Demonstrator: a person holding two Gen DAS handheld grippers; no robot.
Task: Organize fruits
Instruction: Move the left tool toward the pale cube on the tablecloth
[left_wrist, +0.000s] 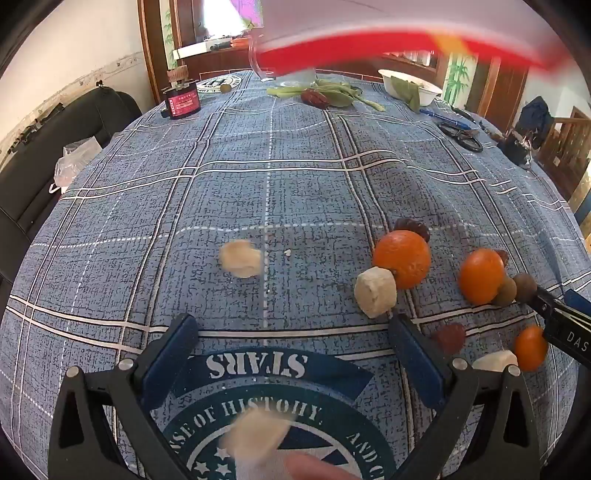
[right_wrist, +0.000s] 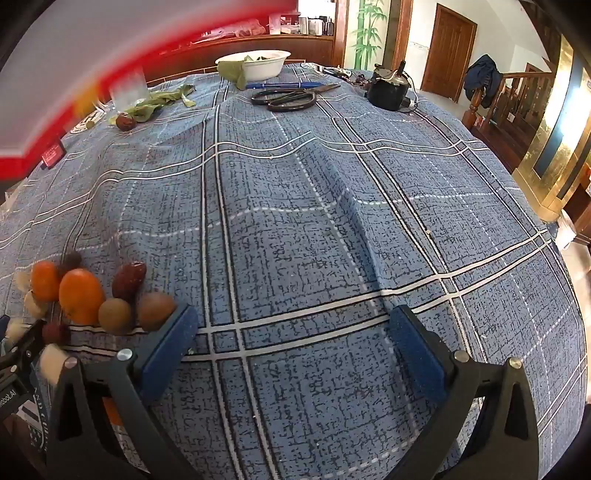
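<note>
Fruit lies scattered on a blue checked tablecloth (left_wrist: 258, 166). In the left wrist view I see two oranges (left_wrist: 402, 258), a smaller one (left_wrist: 530, 347), banana pieces (left_wrist: 375, 297), red dates (left_wrist: 448, 338) and two brown longans (left_wrist: 504, 291). Two more banana pieces (left_wrist: 240, 258) are blurred. My left gripper (left_wrist: 291, 328) is open over bare cloth, left of the pile. My right gripper (right_wrist: 291, 321) is open too, with the longans (right_wrist: 155, 310), a date (right_wrist: 127, 280) and an orange (right_wrist: 81, 299) just left of its left finger.
A blurred red-edged flat thing (left_wrist: 369, 44) sweeps across the top of both views. At the far edge stand a white bowl (right_wrist: 255, 64) with leaves, scissors (right_wrist: 284, 99), a pen, a black device (right_wrist: 388, 90) and a dark red jar (left_wrist: 183, 101). A hand (left_wrist: 314, 469) shows at the bottom.
</note>
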